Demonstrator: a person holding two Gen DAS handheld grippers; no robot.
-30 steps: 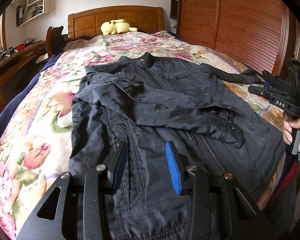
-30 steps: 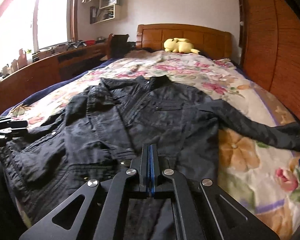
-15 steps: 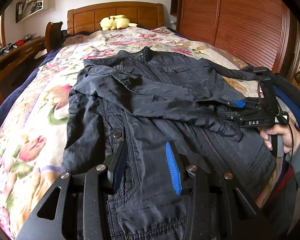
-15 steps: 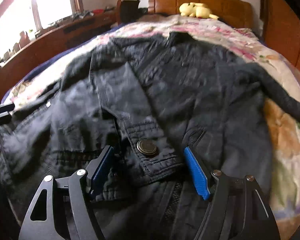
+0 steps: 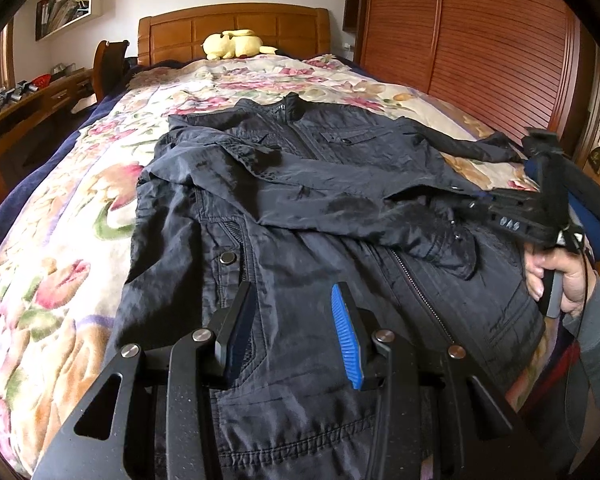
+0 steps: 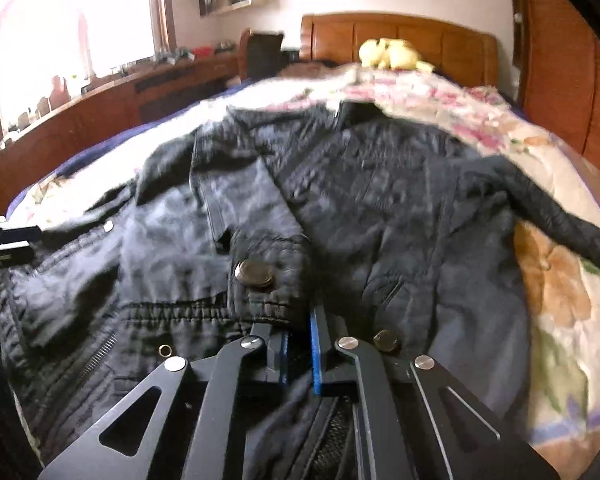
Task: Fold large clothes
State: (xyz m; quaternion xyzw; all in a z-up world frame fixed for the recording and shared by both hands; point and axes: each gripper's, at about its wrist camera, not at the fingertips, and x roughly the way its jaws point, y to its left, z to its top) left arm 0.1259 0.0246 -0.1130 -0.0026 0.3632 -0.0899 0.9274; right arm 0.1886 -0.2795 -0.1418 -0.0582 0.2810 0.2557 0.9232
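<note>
A black jacket (image 5: 300, 208) lies front up on the flowered quilt (image 5: 60, 260), collar toward the headboard. One sleeve is folded across its chest, and the cuff (image 6: 264, 276) with its metal snap lies just ahead of my right gripper (image 6: 298, 344). That gripper is shut on the cuff's edge, with dark fabric pinched between the blue pads. In the left wrist view the right gripper (image 5: 466, 210) reaches in from the right, held by a hand (image 5: 560, 276). My left gripper (image 5: 292, 328) hovers open over the jacket's lower front, the fabric lying flat between its pads.
The other sleeve (image 6: 560, 224) stretches out to the right across the quilt. A yellow plush toy (image 5: 236, 44) sits by the wooden headboard (image 5: 236, 24). A slatted wooden wardrobe (image 5: 480, 40) runs along the right, and a desk (image 6: 100, 112) stands under the window on the left.
My right gripper opened wide, sank onto the folded sleeve's cuff and closed on it. The left gripper stayed at the same opening over the jacket's lower front.
</note>
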